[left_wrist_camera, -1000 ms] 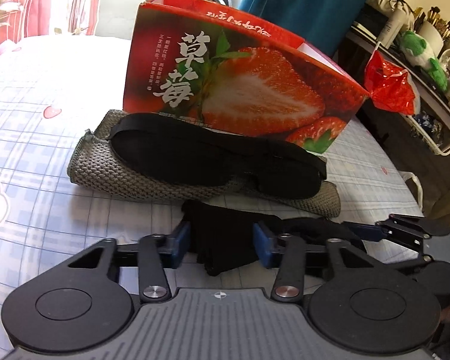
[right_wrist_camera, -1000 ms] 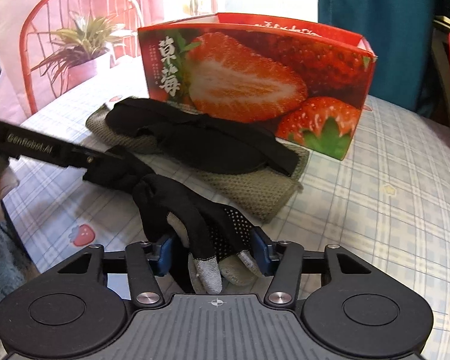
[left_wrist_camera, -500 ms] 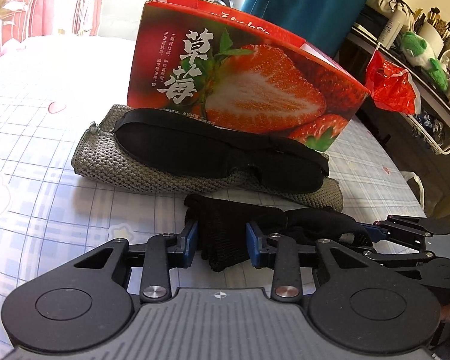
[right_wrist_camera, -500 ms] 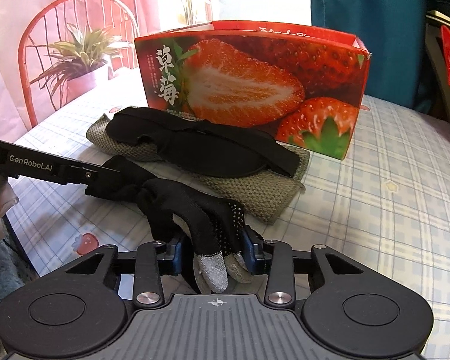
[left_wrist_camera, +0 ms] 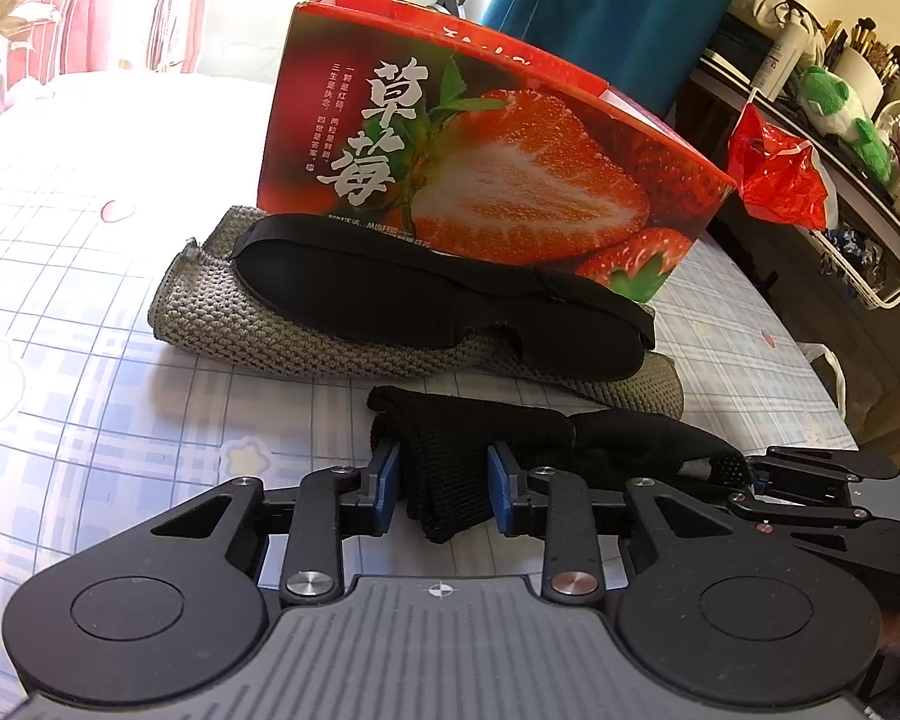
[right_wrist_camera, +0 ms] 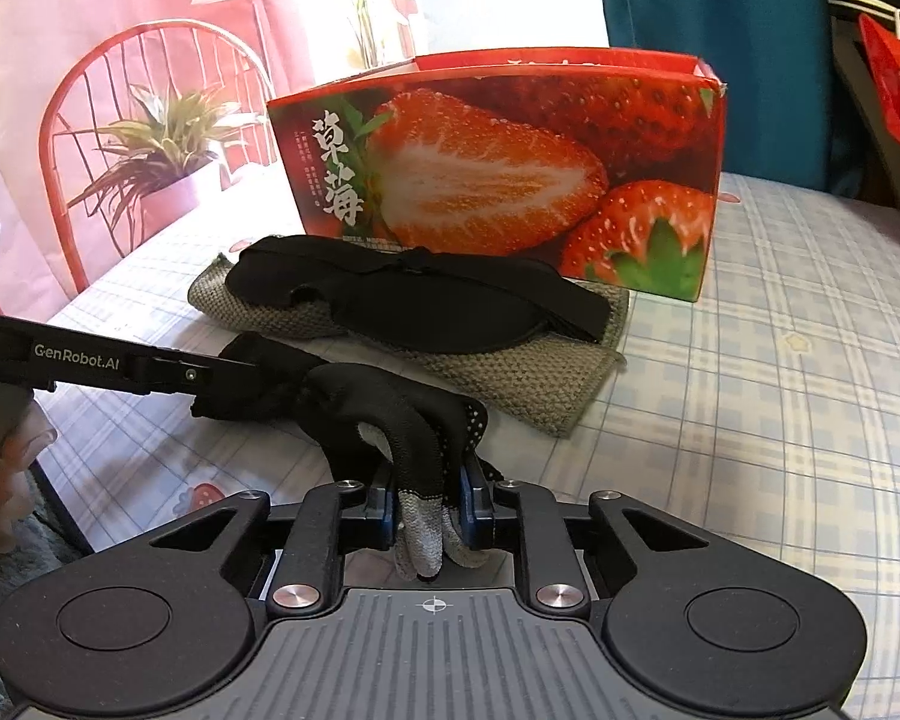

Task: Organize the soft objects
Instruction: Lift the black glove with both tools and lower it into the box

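**Glove pinched at both ends, with plenty still to slip**

I had the left gripper [left_wrist_camera: 444, 495] on the cuff of the black glove [left_wrist_camera: 480, 450], jaws closing, the blue pads pressing the knit from both sides. The right gripper [right_wrist_camera: 429, 507] had its jaws closing too, nearly together, clamped on the grey-tipped glove fingers. The glove lay stretched between them near the front edge of the tabletop [right_wrist_camera: 780, 390].

My worries were these. The right jaws held only the fingertips, so I judged a lift could pull the thin knit free, or leave one finger caught and the rest dangling. The cuff was bunched in thick folds, so the left pads might have gripped only the outer layers. Pulling the two ends apart unevenly would have twisted the glove rather than laid it flat. Just behind it lay the eye mask [left_wrist_camera: 450, 306] on a grey knit cloth [left_wrist_camera: 258, 330]; a careless swing could have dragged either one along or nudged the box [left_wrist_camera: 510, 156], which stood open-topped against the cloth's far side.

The tabletop wore a pale checked cover with small cartoon prints. Around it I saw a red chair [right_wrist_camera: 150, 90] with a potted plant, a teal curtain, a red bag [left_wrist_camera: 774, 174] and cluttered shelves beyond the right edge.
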Available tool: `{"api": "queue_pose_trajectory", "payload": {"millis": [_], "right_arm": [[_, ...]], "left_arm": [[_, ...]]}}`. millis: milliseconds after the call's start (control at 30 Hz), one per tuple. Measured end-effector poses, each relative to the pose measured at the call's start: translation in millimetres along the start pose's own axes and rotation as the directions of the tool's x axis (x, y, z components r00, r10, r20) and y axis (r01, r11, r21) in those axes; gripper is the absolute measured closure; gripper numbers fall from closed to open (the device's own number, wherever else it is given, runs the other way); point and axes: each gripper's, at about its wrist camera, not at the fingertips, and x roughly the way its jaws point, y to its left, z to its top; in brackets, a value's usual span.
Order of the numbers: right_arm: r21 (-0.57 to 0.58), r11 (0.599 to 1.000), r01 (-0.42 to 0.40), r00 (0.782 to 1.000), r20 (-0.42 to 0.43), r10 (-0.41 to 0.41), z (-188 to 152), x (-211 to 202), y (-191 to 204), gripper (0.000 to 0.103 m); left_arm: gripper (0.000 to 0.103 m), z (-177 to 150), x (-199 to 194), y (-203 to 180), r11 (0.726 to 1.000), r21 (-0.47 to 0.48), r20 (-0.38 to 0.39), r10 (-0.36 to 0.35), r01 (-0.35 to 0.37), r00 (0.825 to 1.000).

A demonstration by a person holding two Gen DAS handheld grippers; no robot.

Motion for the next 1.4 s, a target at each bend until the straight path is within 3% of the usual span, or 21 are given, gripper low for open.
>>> {"api": "queue_pose_trajectory", "payload": {"millis": [433, 767, 1100, 1400], "right_arm": [[-0.018, 1.0, 0.018, 1.0, 0.011, -0.018, -3, -1, 4, 0.086], [-0.006, 1.0, 0.004, 1.0, 0.03, -0.004, -4, -7, 5, 0.086], [-0.018, 1.0, 0.01, 0.992, 0.126, -0.008, 9, -34, 7, 0.087], [-0.058, 0.998, 0.021, 0.976, 0.216, -0.008, 49, -59, 4, 0.087]], "left_arm": [[0.072, -2, -1, 3, 1.0, 0.003, 0.002, -0.01, 0.01, 1.0], [0.082, -3, -7, 2, 1.0, 0.012, 0.012, -0.014, 0.014, 1.0], [0.082, 8, -34, -14, 0.997, 0.064, 0.099, -0.039, 0.033, 0.994], [0.082, 48, -65, -34, 0.994, 0.096, 0.192, -0.076, 0.058, 0.979]]}}
